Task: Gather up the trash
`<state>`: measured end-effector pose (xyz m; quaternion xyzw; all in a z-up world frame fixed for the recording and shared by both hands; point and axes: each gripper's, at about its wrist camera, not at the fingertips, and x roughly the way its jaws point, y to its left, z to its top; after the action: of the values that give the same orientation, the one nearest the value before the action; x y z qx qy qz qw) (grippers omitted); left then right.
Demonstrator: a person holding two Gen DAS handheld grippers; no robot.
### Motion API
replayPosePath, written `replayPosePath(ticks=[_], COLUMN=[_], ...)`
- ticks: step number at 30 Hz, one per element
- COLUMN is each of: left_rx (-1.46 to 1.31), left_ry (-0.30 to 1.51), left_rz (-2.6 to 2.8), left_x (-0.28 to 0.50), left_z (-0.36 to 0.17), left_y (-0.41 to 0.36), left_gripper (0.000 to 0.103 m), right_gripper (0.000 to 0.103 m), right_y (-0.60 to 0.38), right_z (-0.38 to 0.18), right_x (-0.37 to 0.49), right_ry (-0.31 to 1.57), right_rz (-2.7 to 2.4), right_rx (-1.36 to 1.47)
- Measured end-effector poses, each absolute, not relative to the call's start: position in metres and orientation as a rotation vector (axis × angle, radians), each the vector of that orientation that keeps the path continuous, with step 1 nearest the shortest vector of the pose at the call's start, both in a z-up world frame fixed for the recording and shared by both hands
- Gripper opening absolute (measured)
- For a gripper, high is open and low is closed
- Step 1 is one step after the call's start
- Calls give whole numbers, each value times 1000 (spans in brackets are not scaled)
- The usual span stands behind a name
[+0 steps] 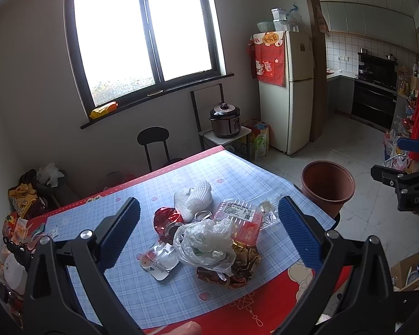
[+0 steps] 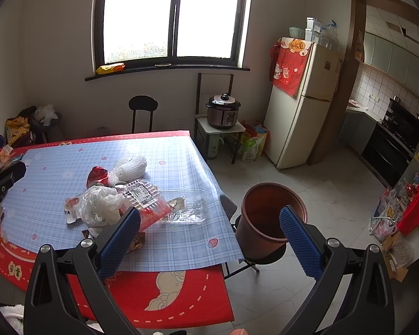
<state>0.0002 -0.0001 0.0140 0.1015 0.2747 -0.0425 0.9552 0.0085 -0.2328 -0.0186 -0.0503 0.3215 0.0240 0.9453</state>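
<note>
A pile of trash lies on the table (image 1: 131, 287): a crumpled white plastic bag (image 1: 206, 240), a clear labelled food tray (image 1: 241, 217), white foam netting (image 1: 194, 196), a red foil piece (image 1: 166, 217) and gold-brown wrappers (image 1: 237, 268). A brown bin (image 1: 328, 188) stands past the table's right edge. My left gripper (image 1: 209, 230) is open above the pile, holding nothing. My right gripper (image 2: 209, 236) is open and empty over the table's near right corner, between the pile (image 2: 117, 198) and the bin (image 2: 268, 217).
A second clear tray (image 2: 185, 206) lies by the table's right edge (image 2: 206, 167). A black chair (image 2: 142, 111), a rice cooker (image 2: 223, 110) on a small stand and a fridge (image 2: 301, 106) stand beyond. Bags line the floor at right (image 2: 388, 217).
</note>
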Motion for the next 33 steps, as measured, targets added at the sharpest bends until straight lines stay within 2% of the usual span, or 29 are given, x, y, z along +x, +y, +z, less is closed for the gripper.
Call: replayPosePath(ticks=[33], left_rx=[200], left_ry=[548], left_rz=[-85], left_x=[-4], left_z=[12], left_y=[4], left_gripper=[98], right_gripper=[98], right_y=[-226], right_z=[-22], right_x=[13], right_ry=[660], right_rz=[53], right_rx=[-104])
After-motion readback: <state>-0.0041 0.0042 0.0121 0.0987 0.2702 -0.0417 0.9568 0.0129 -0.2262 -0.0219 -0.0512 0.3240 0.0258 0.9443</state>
